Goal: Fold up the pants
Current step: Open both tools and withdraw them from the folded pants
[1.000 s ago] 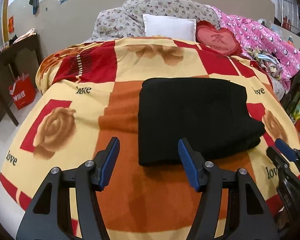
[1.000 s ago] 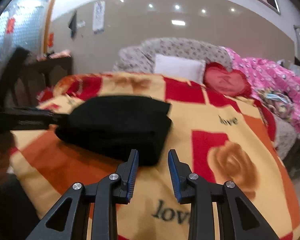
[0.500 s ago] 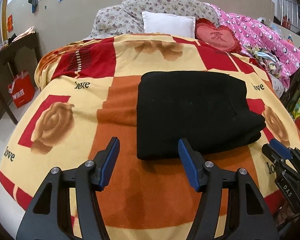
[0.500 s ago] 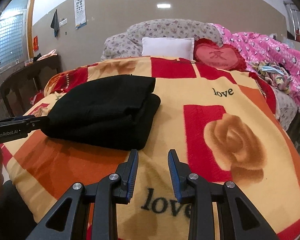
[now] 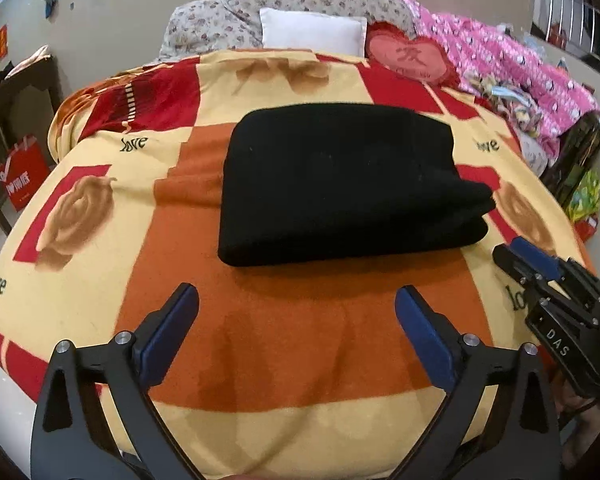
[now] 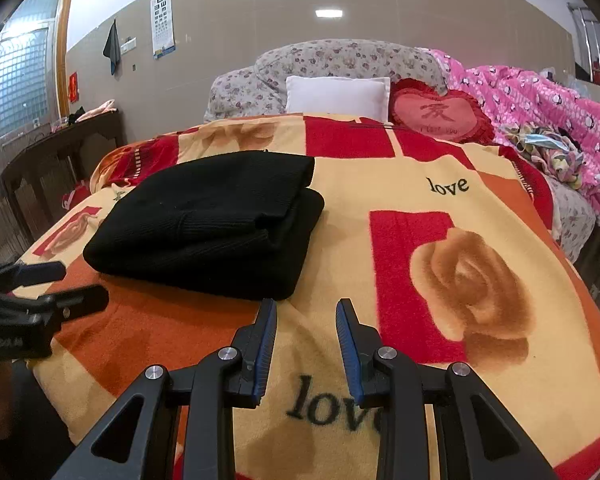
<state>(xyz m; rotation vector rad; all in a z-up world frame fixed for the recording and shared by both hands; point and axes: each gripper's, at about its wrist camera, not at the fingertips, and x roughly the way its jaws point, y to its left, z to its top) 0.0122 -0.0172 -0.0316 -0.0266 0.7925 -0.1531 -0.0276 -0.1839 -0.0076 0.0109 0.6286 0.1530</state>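
Note:
Black pants [image 5: 340, 184] lie folded in a thick rectangular stack on the orange, red and yellow blanket [image 5: 300, 340]; they also show in the right wrist view [image 6: 216, 220]. My left gripper [image 5: 296, 304] is wide open and empty, held a little short of the stack's near edge. My right gripper [image 6: 306, 316] is open with a narrower gap, empty, near the stack's right front corner. The right gripper also shows at the right edge of the left wrist view [image 5: 540, 268], and the left gripper at the left edge of the right wrist view [image 6: 48, 284].
A white pillow [image 5: 312, 32], a red heart cushion [image 5: 408, 56] and a pink quilt [image 5: 520, 72] lie at the head and right side of the bed. A dark wooden table [image 6: 60, 148] and a red bag [image 5: 20, 176] stand at the left.
Both grippers have drawn back from the folded pants toward the near edge of the bed. The left gripper has opened wider. The pants have not moved.

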